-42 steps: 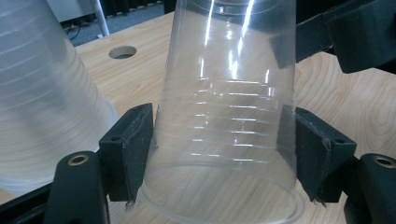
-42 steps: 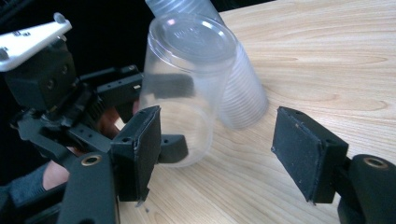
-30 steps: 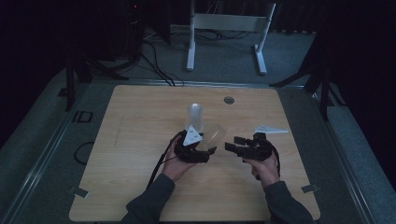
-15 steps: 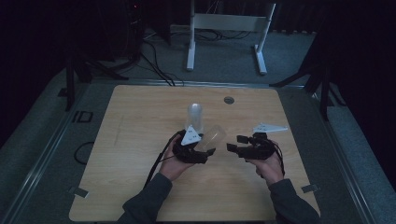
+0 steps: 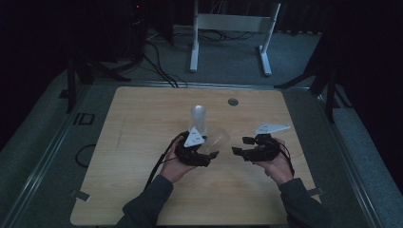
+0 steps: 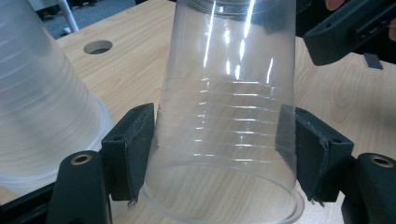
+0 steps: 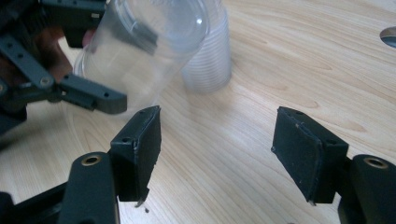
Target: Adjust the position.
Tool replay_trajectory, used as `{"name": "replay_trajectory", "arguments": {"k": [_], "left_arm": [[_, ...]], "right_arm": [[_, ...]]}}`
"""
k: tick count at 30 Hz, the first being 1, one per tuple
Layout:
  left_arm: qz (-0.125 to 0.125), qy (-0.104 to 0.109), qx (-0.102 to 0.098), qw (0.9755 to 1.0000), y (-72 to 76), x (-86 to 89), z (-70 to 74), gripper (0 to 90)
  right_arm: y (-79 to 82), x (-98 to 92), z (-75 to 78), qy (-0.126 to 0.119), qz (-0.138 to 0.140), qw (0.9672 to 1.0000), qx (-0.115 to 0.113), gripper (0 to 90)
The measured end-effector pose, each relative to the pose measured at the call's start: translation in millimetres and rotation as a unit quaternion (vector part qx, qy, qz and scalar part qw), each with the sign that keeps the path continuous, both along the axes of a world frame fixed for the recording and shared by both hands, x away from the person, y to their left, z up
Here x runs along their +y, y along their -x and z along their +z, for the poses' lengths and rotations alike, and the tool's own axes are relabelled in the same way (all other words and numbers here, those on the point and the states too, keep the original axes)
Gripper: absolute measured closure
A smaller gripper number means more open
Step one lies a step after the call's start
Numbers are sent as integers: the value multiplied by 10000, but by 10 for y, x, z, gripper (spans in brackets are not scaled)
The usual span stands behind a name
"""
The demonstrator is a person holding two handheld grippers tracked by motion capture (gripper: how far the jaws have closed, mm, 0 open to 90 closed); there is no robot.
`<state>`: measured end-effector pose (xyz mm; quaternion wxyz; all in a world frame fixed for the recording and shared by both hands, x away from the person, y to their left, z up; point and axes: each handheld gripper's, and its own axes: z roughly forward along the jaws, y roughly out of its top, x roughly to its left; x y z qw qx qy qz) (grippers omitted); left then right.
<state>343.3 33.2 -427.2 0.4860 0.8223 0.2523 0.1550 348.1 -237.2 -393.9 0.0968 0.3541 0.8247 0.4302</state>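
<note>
Your left gripper (image 6: 219, 154) has its pads pressed against both sides of the clear ribbed plastic cup (image 6: 226, 107), jaws having just closed a little further, and it holds the cup tilted at the centre of the high view, just right of the upside-down stack of frosted plastic cups (image 5: 199, 118). Squeeze harder and that thin wall could buckle or pop free; your right gripper (image 7: 219, 154), gaping and empty at lower right, could knock it. No writing or brand is legible anywhere.

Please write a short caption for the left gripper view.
Left hand-held gripper clamps a clear cup beside the cup stack.
</note>
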Motion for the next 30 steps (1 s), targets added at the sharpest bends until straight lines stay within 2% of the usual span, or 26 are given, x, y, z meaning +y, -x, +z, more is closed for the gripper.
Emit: {"name": "replay_trajectory", "arguments": {"k": [8,18,26,30], "left_arm": [[-85,-38,23,10000,-5,10,19,296],[-166,-95,46,9998,-10,10,51,296],[-307,-245,104,9992,-23,9,42,297],[-357,-280,121,9989,-26,21,44,298]], "right_arm": [[-23,31,18,328,149,9993,22,322],[-40,12,57,461,214,9987,10,321],[-39,5,57,615,298,9977,34,346],[-20,23,73,688,430,9967,-29,344]]}}
